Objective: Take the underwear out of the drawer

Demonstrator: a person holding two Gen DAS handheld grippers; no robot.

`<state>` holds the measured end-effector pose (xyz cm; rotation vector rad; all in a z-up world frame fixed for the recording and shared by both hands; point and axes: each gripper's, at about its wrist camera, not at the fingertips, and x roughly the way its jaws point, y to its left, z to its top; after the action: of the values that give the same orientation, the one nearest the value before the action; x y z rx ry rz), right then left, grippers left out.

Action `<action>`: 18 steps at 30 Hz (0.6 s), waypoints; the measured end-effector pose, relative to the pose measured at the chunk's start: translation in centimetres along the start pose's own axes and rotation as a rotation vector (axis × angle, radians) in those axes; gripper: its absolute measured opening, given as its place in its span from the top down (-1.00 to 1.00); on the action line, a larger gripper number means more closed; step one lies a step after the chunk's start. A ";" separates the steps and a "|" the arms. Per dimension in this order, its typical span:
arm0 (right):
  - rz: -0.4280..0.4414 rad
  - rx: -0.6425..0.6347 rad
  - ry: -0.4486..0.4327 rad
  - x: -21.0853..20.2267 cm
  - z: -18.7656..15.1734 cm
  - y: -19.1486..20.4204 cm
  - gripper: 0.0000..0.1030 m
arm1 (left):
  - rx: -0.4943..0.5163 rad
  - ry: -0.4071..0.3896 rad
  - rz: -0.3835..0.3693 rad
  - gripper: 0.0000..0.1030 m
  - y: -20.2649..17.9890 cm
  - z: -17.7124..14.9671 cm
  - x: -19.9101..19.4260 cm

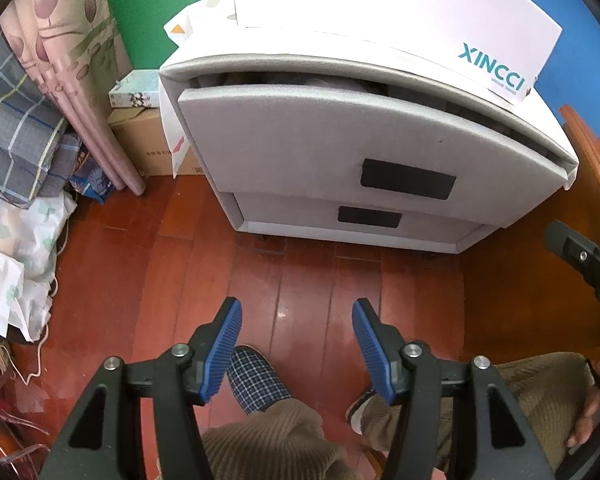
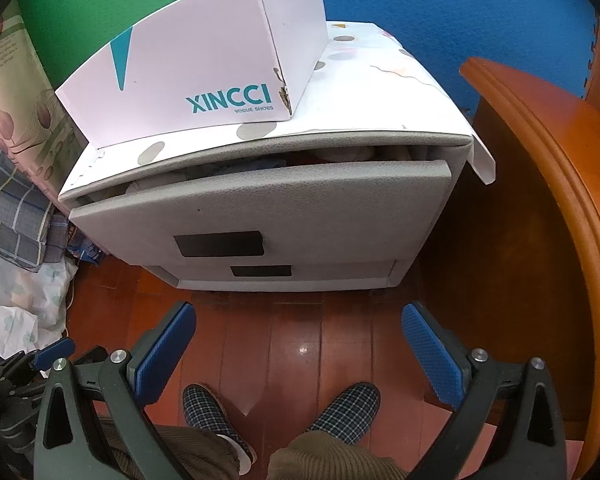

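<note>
Behind the top drawer front (image 2: 292,204), which stands ajar w/ a gap under the cabinet top (image 2: 380,80), sits crumpled fabric (image 2: 340,155), prob. the underwear, though too hidden to tell which piece. Should handle soft, light, floppy; pinch a raised fold, not a flat spot. Left gripper (image 1: 297,340) and right gripper (image 2: 298,340) both spread, holding nothing, over the floor well short of the drawer.

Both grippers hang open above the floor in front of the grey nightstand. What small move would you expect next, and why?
Probably bring the right gripper forward to the dark rectangular handle recess of the grey upper drawer and pull. The drawer is only ajar, with crumpled fabric showing in the narrow gap. The left gripper is also open and empty.
</note>
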<state>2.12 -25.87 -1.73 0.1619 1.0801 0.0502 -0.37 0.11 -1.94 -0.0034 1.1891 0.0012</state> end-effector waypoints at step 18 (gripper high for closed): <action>-0.002 -0.004 0.013 0.2 0.2 -0.1 -0.98 | 0.004 0.000 0.002 -0.14 -0.1 -0.1 0.0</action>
<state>2.35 -25.95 -1.87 0.1572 1.0931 0.0512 -0.43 0.06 -1.95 0.0013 1.1895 0.0007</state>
